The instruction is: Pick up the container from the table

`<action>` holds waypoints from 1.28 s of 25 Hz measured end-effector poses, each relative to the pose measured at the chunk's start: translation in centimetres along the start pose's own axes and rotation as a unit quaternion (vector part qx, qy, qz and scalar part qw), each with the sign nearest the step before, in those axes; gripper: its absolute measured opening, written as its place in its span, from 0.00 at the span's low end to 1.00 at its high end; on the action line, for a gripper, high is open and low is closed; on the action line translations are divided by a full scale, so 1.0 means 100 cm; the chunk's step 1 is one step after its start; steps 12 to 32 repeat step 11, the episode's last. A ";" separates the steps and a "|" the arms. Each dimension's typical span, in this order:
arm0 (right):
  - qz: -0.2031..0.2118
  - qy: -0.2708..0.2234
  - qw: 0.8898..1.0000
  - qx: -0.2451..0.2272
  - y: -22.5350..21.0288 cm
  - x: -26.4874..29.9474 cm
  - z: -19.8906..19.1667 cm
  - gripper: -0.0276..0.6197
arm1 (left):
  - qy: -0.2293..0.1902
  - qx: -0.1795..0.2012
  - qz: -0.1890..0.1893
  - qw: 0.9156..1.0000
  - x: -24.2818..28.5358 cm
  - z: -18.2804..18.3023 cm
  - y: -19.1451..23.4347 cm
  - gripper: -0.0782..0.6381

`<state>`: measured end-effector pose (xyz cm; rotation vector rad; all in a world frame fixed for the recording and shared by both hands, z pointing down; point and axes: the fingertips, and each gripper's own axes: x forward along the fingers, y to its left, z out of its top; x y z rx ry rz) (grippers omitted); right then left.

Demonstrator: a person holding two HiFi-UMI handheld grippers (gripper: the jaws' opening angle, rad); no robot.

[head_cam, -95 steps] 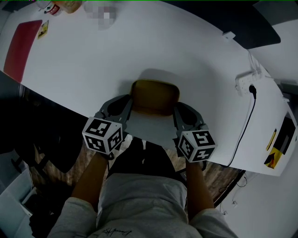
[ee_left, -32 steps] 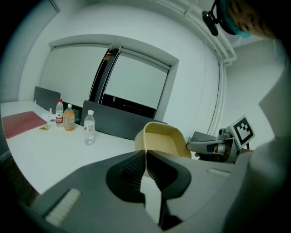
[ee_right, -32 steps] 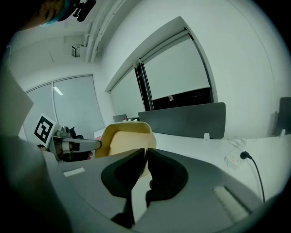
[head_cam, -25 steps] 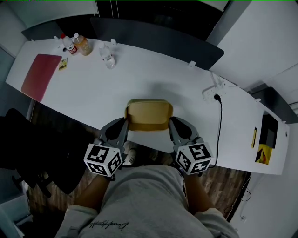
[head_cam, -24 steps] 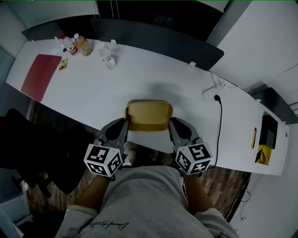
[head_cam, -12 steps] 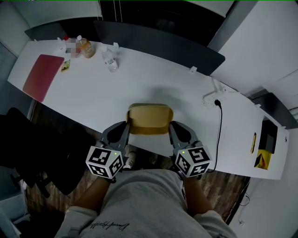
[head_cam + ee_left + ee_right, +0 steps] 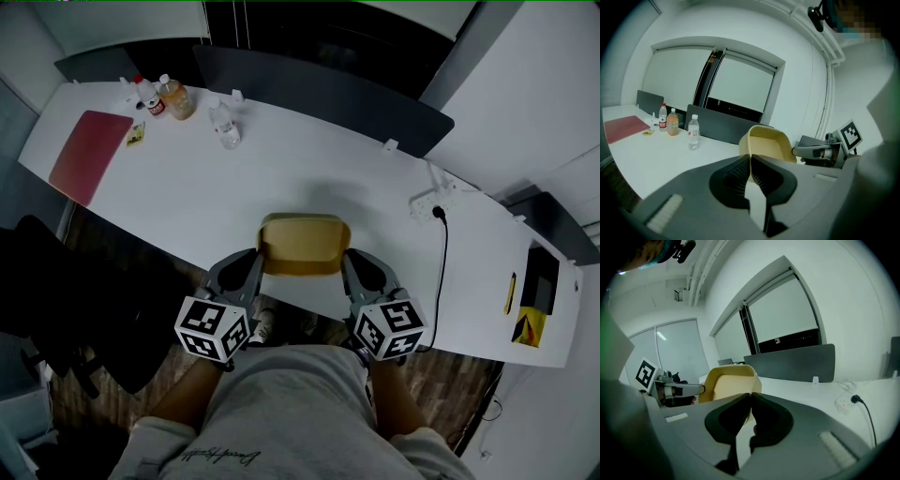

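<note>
- Head view shows you carrying the yellow container from both sides at once. Your left claw has its left wall and your right claw has its right wall. That shares the load between them, so the tub sits level with its open side up.
- Left gripper view shows that claw pinched together on the thin wall, whose edge runs straight into the seam between the two jaws. You grip the wall because the body looks too broad for one claw to span.
- Right gripper view mirrors this: that claw is clamped on the opposite wall, and the other claw shows across the hollow of the tub.
- The container hangs over the near edge of the white worktop, right in front of your body. A soft shadow lies on the surface beyond it, so I judge it raised clear, not resting.
- The bottles, the red mat and the power strip all stand well apart from it, so nothing crowds your lift.
- I judge the pick-up all but done. The weak point is the narrow bite on each wall: if one claw rises faster than the other, the tub could twist or slip.
</note>
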<state>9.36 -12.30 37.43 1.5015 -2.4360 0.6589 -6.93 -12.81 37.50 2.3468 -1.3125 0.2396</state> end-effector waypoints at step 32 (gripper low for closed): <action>0.003 0.001 1.000 -0.002 0.002 -0.004 -0.002 0.09 | 0.002 0.003 -0.002 1.000 -0.004 -0.002 -0.002 0.13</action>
